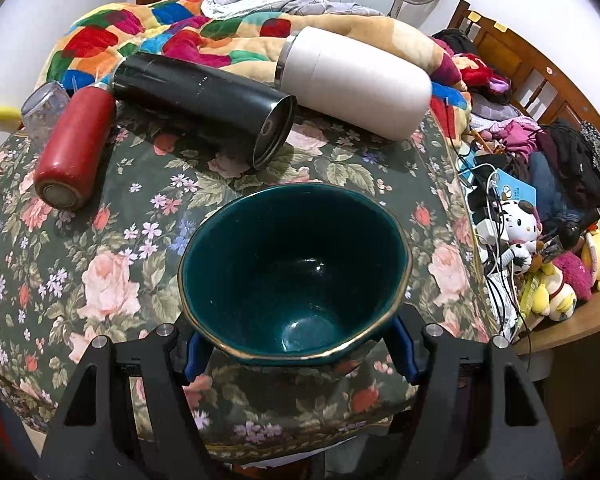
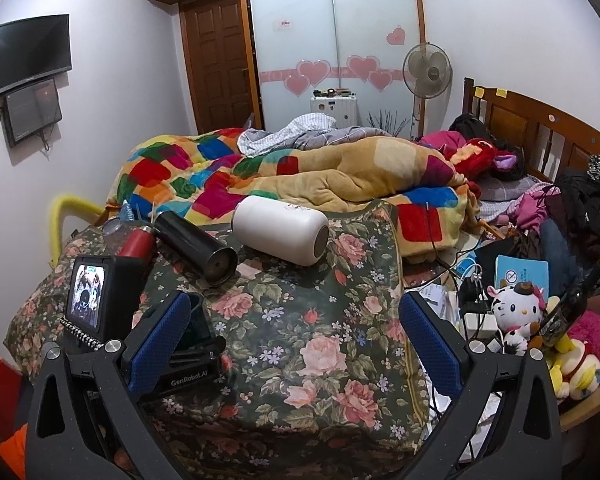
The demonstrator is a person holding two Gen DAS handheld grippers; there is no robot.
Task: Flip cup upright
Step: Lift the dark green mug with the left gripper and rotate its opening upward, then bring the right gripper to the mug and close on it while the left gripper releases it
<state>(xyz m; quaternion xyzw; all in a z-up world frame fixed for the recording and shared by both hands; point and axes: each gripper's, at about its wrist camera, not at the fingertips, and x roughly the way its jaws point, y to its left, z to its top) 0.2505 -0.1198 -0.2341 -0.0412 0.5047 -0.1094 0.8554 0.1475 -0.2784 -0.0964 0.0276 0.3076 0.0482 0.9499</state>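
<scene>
left gripper (image 1: 296, 344) – jaws pinching the dark green cup (image 1: 296, 280) at both sides near its gold rim; cup mouth faces the camera, interior holds nothing, held just above the floral cushion (image 1: 100, 272). right gripper (image 2: 296, 344) – jaws spread wide, nothing between them, over the same cushion. 3 flasks lie on their sides at the cushion's far edge: red flask (image 1: 74, 148), black flask (image 1: 204, 104) with its base toward the camera, white flask (image 1: 356, 80). open cushion surface lies between cup and flasks. plush toys (image 1: 540, 256) and cables crowd the cushion's right-hand edge.
</scene>
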